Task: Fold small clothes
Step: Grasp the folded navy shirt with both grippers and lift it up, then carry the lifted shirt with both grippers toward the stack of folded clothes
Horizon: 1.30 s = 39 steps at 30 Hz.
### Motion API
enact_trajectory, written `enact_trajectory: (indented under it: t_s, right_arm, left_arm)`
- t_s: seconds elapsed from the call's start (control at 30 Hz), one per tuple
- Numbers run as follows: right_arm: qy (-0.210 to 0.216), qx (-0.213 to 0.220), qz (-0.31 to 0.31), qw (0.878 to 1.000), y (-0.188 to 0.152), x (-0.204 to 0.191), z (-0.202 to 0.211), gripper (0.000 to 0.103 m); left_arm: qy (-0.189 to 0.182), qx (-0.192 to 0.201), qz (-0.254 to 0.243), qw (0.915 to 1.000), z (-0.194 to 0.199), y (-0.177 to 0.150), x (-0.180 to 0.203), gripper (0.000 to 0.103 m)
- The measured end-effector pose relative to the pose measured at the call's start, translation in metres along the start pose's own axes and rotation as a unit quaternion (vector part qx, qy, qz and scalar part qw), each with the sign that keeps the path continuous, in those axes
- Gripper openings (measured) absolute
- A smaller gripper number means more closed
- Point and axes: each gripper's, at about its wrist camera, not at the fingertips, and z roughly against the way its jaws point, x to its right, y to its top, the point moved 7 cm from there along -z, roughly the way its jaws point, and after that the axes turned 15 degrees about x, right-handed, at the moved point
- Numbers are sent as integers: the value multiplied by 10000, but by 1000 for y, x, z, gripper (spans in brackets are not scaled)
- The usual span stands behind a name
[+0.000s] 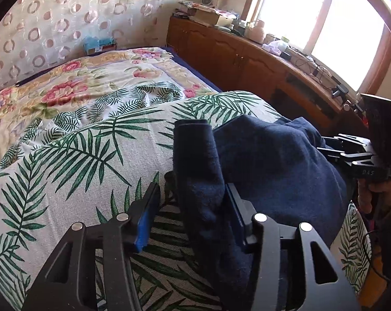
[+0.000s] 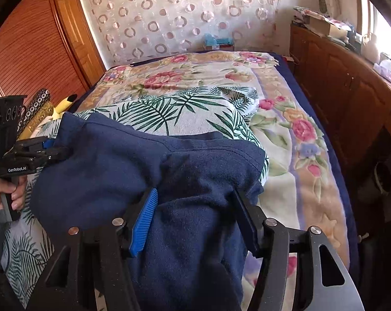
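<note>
A navy blue fleece garment (image 1: 273, 160) lies on a palm-leaf cloth (image 1: 91, 150) spread on the bed. My left gripper (image 1: 190, 202) has its jaws wide apart; a rolled edge of the garment lies between them against the right finger (image 1: 234, 207). My right gripper (image 2: 195, 207) is also open, with the garment (image 2: 143, 160) bunched between its fingers. Each gripper shows in the other's view: the right one (image 1: 351, 153) at the garment's right edge, the left one (image 2: 47, 153) at its left edge.
A floral blanket (image 2: 286, 119) covers the bed beyond the palm-leaf cloth. A wooden cabinet (image 1: 247, 54) with clutter runs along the right under a window. A wooden wardrobe (image 2: 26, 59) stands at the left. A patterned curtain hangs behind the bed.
</note>
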Motion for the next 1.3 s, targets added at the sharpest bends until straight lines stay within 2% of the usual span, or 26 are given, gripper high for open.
enact_trajectory:
  t_s: [0.1, 0.17, 0.2, 0.23, 0.27, 0.33, 0.4, 0.57, 0.7, 0.87, 1.03, 1.2, 1.3]
  right_arm:
    - [17, -61, 196, 9998, -2, -4, -6, 48]
    - [82, -115, 227, 9996, -1, -4, -9, 46]
    - [186, -126, 206, 9995, 0, -4, -11, 39]
    - [271, -117, 172, 9994, 1, -4, -12, 31]
    - [310, -82, 162, 9994, 1, -3, -12, 27]
    - [277, 55, 220, 9994, 1, -3, -8, 19]
    - [164, 179, 366, 9990, 2, -7, -2, 17]
    - [48, 744, 559, 9956, 22, -17, 30, 15]
    - [106, 1187, 576, 9912, 45, -26, 49, 15]
    - [316, 1576, 867, 9832, 76, -61, 54, 14]
    - [773, 1711, 1511, 9705, 111, -129, 32, 14]
    - [1123, 1895, 2244, 9493, 146, -208, -4, 14]
    - [1336, 1939, 2557, 9376, 165, -253, -27, 14]
  left_arm:
    - [-91, -20, 11, 10000, -1, 1, 2, 45]
    - [-178, -39, 67, 9998, -2, 1, 1, 36]
    - [-227, -64, 125, 9996, -2, 1, 1, 32]
    - [-240, -68, 168, 9995, -1, 2, 2, 23]
    - [-244, 32, 153, 9996, 4, 5, 5, 18]
    - [-294, 468, -55, 9985, 23, 16, 19, 17]
    - [-326, 570, -105, 9978, 38, 26, 29, 17]
    - [-634, 1141, -66, 9914, 88, 54, 48, 16]
    - [-605, 1570, -63, 9857, 129, 75, 44, 16]
    - [-315, 2038, -89, 9785, 188, 82, 21, 16]
    - [336, 2397, 8, 9703, 244, 78, -27, 16]
    - [1030, 2738, 203, 9560, 300, 72, -82, 16]
    - [1435, 2972, 290, 9435, 332, 70, -112, 16]
